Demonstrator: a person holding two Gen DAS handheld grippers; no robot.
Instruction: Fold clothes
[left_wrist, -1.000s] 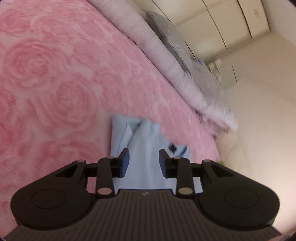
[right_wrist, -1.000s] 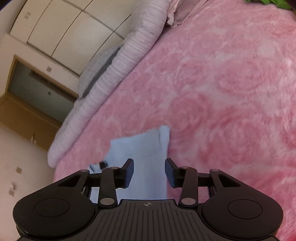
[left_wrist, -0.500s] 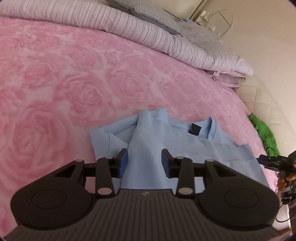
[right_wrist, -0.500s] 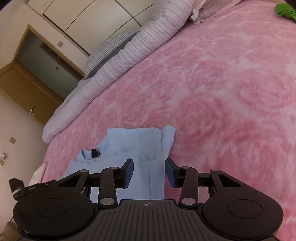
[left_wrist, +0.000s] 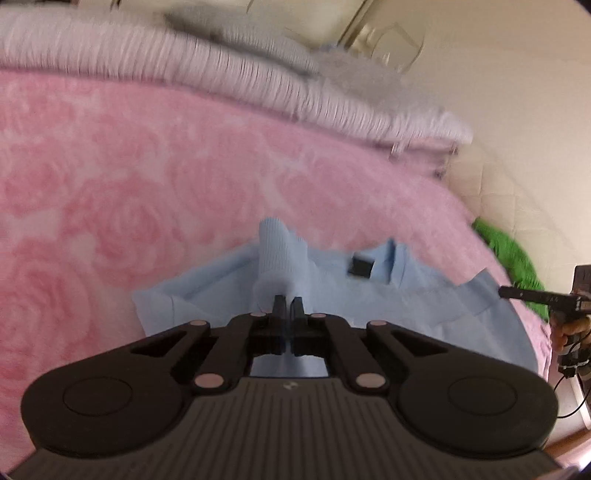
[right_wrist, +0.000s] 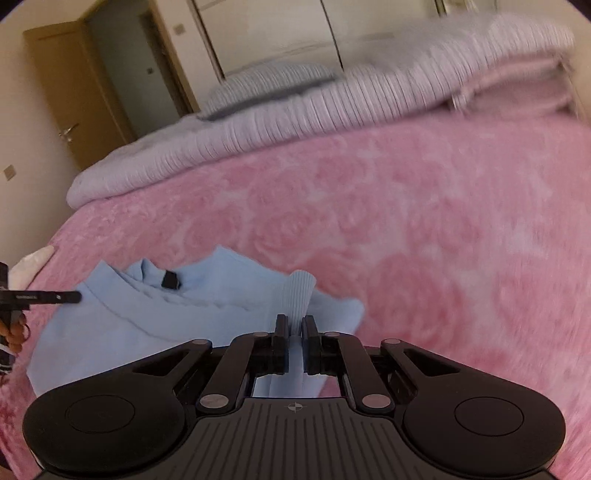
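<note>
Left gripper (left_wrist: 287, 303): jaws clamped on a ribbed cuff (left_wrist: 277, 254) of the light blue sweater (left_wrist: 388, 306), fabric bunched up at 12 o'clock from the tips. Right gripper (right_wrist: 294, 322): jaws closing, narrow gap, the other ribbed cuff (right_wrist: 300, 291) pinched between the pads, so it grips too.

Sweater lies partly folded on the pink rose blanket (left_wrist: 110, 192), near the close edge of the bed, collar with dark tag (left_wrist: 361, 266) at 1 o'clock from the left tips; in the right view the tag (right_wrist: 170, 280) sits at 10 o'clock. Sleeves look already laid in over the body.

Handling, judged: soft, light knit, drapes and sags, no stiffness, not fragile. Plush blanket probably drags on it, so lift rather than slide. Cuffs are thick ribbing, a good pinch spot; a thin single layer would slip out. For the next fold, hem corners or shoulders seem a better hold than cuffs.

Beyond: striped grey duvet (right_wrist: 332, 110) at 12 o'clock, green cloth (left_wrist: 509, 258) at 3 o'clock in the left view. Both views motion-blurred.
</note>
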